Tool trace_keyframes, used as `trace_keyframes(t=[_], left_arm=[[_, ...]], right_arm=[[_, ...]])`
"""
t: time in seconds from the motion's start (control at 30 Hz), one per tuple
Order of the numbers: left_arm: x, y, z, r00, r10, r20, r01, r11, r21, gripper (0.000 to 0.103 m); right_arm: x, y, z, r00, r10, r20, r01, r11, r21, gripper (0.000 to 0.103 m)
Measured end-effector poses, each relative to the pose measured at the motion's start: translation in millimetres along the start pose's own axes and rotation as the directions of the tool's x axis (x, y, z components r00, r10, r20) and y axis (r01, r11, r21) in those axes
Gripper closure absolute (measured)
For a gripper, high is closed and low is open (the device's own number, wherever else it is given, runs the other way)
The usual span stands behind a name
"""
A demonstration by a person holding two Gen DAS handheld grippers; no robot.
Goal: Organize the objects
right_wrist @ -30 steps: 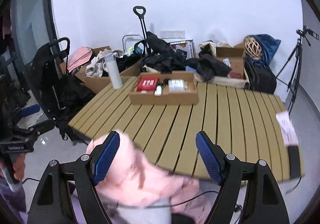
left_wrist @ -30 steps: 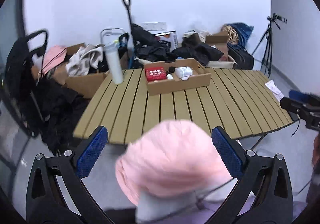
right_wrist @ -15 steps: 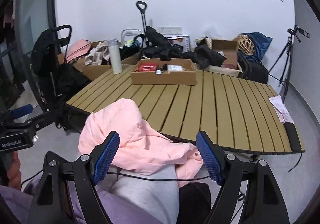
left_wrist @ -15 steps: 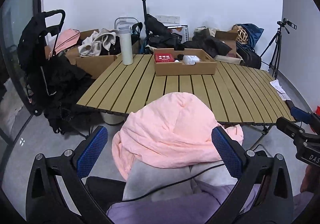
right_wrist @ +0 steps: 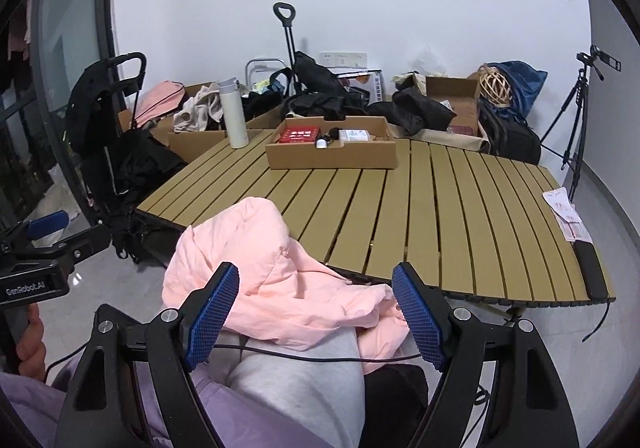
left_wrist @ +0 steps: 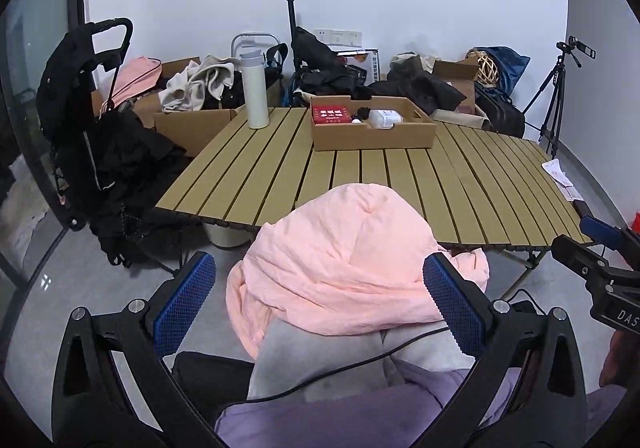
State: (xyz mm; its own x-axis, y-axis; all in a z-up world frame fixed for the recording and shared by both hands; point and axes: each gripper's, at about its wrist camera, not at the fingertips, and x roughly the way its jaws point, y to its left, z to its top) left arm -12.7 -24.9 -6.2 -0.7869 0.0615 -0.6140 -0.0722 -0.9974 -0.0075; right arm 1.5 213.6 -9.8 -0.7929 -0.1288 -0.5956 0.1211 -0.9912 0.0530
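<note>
A pink jacket [left_wrist: 344, 260] is lying bunched up on the person's lap, on the grey trousers [right_wrist: 304, 380], just in front of the near edge of the bench [left_wrist: 400, 183]. In the left view it is sitting between the two blue finger pads, but the left gripper [left_wrist: 320, 308] is holding its fingers wide apart and is not gripping anything. The right gripper [right_wrist: 316, 316] is also spreading its fingers wide and is holding nothing; the jacket [right_wrist: 260, 268] is showing between them, more toward the left finger. A thin black cable [right_wrist: 304, 354] is running across the trousers below the jacket. Farther ahead of the fingers, a cardboard tray [left_wrist: 372, 131] is sitting on the slatted bench with a red box [left_wrist: 331, 114] inside it. A white bottle [left_wrist: 254, 89] is standing upright to the left of the tray.
</note>
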Motion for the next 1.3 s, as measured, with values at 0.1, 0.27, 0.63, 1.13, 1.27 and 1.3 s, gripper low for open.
trace_keyframes(t=[0.1, 0.27, 0.63, 1.13, 1.27, 1.3], left_arm=[[-0.6, 1.0, -0.5, 1.0, -0.003, -0.002, 0.003, 1.0, 0.005, 0.0], [2.6, 2.0, -0.9, 1.0, -0.008, -0.018, 0.008, 1.0, 0.009, 0.0], [3.4, 3.1, -0.3, 1.0, -0.008, -0.021, 0.008, 1.0, 0.009, 0.0], [6.7, 5.6, 0.2, 0.999, -0.006, -0.034, 0.007, 1.0, 0.01, 0.0], [8.1, 6.7, 0.4, 0.999, -0.007, -0.038, 0.007, 1.0, 0.011, 0.0], [8.2, 6.2, 0.4, 0.999, -0.007, -0.038, 0.007, 1.0, 0.012, 0.0]], right_arm=[[1.3, -1.2, -0.4, 1.0, -0.001, -0.006, 0.001, 1.0, 0.003, 0.021], [2.4, -3.9, -0.6, 1.0, -0.002, -0.012, 0.002, 1.0, 0.009, 0.021], [2.7, -5.3, -1.2, 1.0, -0.013, -0.012, 0.013, 1.0, 0.005, 0.021], [3.7, -5.8, -1.2, 1.0, -0.023, -0.017, 0.022, 1.0, -0.005, 0.021], [4.5, -6.0, -1.8, 0.999, -0.028, -0.019, 0.028, 1.0, -0.004, 0.021], [5.0, -6.0, -1.9, 0.999, -0.027, -0.02, 0.027, 1.0, -0.004, 0.021]])
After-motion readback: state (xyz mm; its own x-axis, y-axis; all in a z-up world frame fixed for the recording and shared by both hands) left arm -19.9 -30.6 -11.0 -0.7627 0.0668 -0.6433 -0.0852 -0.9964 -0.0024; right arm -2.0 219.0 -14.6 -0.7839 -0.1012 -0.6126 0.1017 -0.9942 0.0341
